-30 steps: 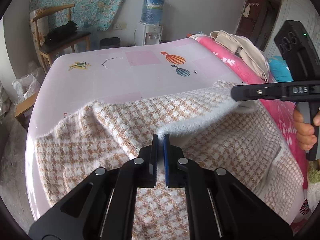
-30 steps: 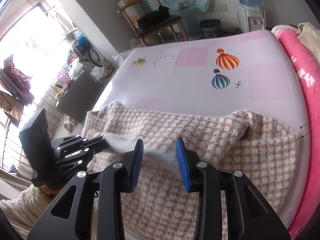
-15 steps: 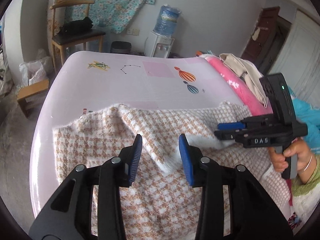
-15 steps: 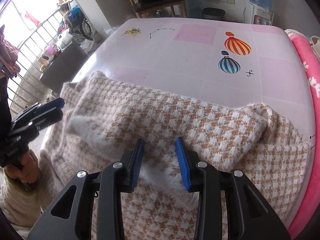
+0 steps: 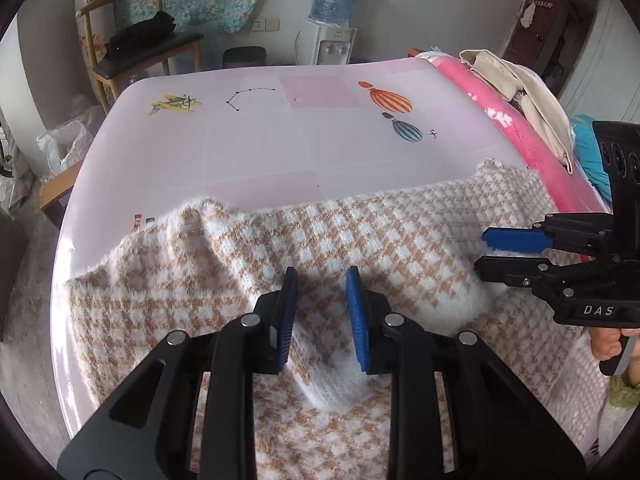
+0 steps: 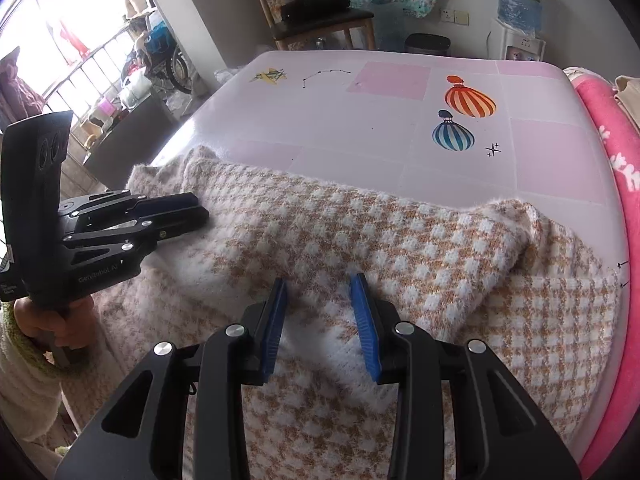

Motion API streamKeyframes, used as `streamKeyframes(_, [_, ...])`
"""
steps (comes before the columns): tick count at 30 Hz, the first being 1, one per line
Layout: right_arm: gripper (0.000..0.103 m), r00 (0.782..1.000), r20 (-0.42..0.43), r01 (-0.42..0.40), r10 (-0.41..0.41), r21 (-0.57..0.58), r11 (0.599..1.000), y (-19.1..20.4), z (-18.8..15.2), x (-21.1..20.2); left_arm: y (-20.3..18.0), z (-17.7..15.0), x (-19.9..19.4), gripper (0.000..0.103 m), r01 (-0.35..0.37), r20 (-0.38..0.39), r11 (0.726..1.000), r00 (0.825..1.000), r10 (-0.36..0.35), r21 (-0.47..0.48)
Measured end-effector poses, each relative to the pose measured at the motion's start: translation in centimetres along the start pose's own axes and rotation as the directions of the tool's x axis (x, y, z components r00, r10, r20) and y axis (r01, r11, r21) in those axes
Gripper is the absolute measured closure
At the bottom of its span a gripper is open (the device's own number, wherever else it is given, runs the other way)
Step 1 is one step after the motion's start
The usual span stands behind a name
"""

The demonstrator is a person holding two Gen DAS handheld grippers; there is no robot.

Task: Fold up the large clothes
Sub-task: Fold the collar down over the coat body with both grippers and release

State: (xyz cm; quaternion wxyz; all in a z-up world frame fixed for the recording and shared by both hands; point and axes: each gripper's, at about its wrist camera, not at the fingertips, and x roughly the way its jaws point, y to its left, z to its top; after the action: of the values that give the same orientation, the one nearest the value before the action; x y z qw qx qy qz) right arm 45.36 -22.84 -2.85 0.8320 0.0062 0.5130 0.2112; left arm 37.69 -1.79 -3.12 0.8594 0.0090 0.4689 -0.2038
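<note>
A fuzzy tan-and-white houndstooth sweater (image 5: 400, 240) (image 6: 360, 232) lies across the near part of the bed, with one layer folded over itself. My left gripper (image 5: 322, 280) hovers over the fold's white inner side. Its jaws are closing, the cloth lies below and between them, and the pads do not press on it. It also shows at the left of the right wrist view as the left gripper (image 6: 202, 210). My right gripper (image 6: 320, 284) stands open over the folded layer, and at the right edge of the left wrist view the right gripper (image 5: 484, 254) shows above the fold's edge.
The bed's pink sheet (image 5: 320, 140) with balloon prints stretches beyond the sweater. A pink blanket (image 5: 500, 120) and a beige garment (image 5: 520, 80) lie along the right side. A wooden chair (image 5: 132, 52), a bin (image 5: 244, 58) and a water dispenser (image 5: 332, 32) stand behind.
My left gripper let go of the raised cloth edge, opened wide, then narrowed. The lifted fold has dropped flat onto the sweater. Both grippers came down closer to it.
</note>
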Motion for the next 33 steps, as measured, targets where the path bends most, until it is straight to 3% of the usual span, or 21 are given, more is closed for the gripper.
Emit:
streamKeyframes(3, [0.069,1.0,-0.016,-0.003,0.003,0.049,0.999,-0.1,0.6,-0.9,0.9,-0.2,-0.3,0.08,0.035,-0.008,0.999,0.999,-0.035,-0.035])
streamKeyframes(6, [0.069,0.999,0.045,-0.032,0.03,0.054,0.998,0.4,2.2,-1.7,1.4,-0.8,-0.5,0.08,0.061,0.009,0.997,0.998,-0.061,-0.056])
streamKeyframes(10, [0.073,0.986,0.053,-0.164,0.16,0.078,0.983,1.8,3.1,0.4,1.9,-1.2,-0.9,0.086,0.073,0.021,0.995,0.997,-0.072,-0.069])
streamKeyframes(12, [0.077,0.991,0.015,-0.134,0.134,0.052,0.99,2.7,2.5,2.2,2.6,-1.3,-1.4,0.087,0.08,0.042,0.99,0.996,-0.075,-0.119])
streamKeyframes(16, [0.078,0.995,0.022,-0.102,0.102,0.011,0.995,3.4,1.4,1.8,3.9,-0.9,-3.3,0.087,0.128,0.114,0.961,0.988,-0.102,-0.247])
streamKeyframes(21, [0.078,1.0,0.018,0.004,-0.002,-0.122,0.992,5.3,-0.1,1.2,1.7,0.6,-2.4,0.087,0.074,0.067,0.981,0.996,-0.063,-0.181])
streamKeyframes(24, [0.078,0.999,0.028,0.042,-0.039,-0.146,0.988,5.7,-1.3,0.8,0.7,0.6,-0.1,0.087,0.028,-0.012,0.988,0.999,-0.03,-0.15])
streamKeyframes(26, [0.078,0.998,0.036,0.064,-0.059,-0.157,0.986,5.6,-2.1,0.3,0.6,0.0,0.4,0.087,0.013,-0.008,0.991,1.0,-0.014,-0.13])
streamKeyframes(33, [0.08,0.993,0.082,0.087,-0.083,-0.055,0.995,2.7,-2.2,-3.3,0.3,-1.0,-0.6,0.087,-0.026,-0.011,1.0,1.0,0.026,-0.018])
